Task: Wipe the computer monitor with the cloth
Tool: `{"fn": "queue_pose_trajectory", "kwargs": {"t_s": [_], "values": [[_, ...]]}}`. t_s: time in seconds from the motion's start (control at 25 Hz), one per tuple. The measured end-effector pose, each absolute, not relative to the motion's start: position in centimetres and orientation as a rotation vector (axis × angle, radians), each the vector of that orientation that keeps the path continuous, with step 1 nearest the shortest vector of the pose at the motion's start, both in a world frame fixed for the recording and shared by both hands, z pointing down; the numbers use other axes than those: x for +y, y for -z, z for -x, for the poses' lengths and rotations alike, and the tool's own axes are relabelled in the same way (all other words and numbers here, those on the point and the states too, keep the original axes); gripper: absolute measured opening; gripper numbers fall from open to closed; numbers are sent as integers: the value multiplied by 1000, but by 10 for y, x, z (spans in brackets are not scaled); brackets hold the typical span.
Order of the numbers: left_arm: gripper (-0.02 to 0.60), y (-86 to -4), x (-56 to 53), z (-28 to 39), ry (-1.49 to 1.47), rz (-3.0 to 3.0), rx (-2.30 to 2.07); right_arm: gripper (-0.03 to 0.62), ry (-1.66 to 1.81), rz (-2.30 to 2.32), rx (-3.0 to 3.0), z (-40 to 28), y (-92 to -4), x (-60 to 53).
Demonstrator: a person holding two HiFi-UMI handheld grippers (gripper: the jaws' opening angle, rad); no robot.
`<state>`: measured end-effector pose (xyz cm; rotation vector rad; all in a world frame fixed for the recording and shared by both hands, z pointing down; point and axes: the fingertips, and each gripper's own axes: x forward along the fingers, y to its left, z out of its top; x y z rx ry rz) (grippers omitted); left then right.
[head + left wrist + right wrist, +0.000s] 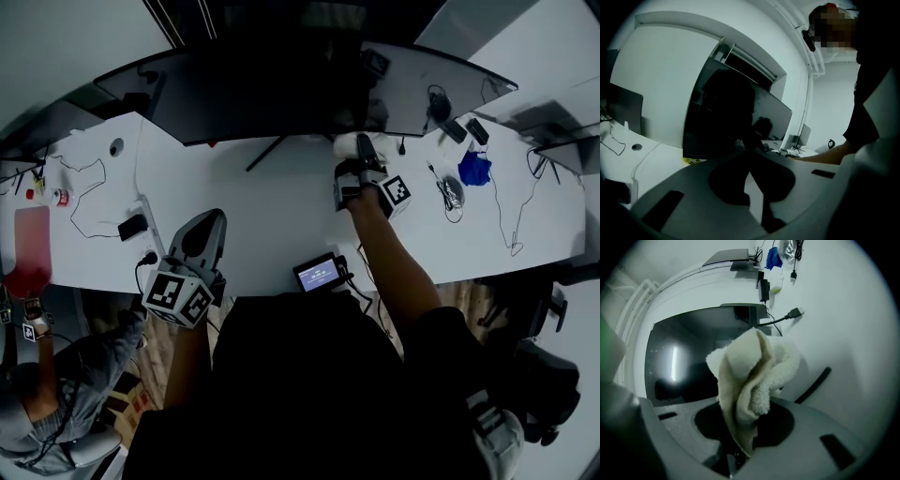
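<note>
With the fingers of my right gripper [364, 150] pinching the bunched cream terry cloth [754, 371] just below the wide black curved monitor [281, 94], and my left gripper [206, 225] near me, fingers pressed together and empty, I judge the wiping itself is all left to do.

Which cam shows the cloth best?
Right gripper view: the cloth fills the centre, pinched in the right gripper. Head view shows only a pale scrap by the monitor; left gripper view shows none.
</note>
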<state>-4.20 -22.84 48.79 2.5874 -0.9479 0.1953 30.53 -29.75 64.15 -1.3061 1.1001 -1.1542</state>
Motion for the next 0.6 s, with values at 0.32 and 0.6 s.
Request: {"fn": "queue_pose_trajectory", "kwargs": {"t_s": [0.32,0.6], "values": [[-5,-487,-228,80,-184,-2582,-983,104,1182,1281,1109,-265,-640,-308],[-5,-486,-231,116,-165,-2579,-1012,104,1156,1299,1170,-237,-637,-318]]}}
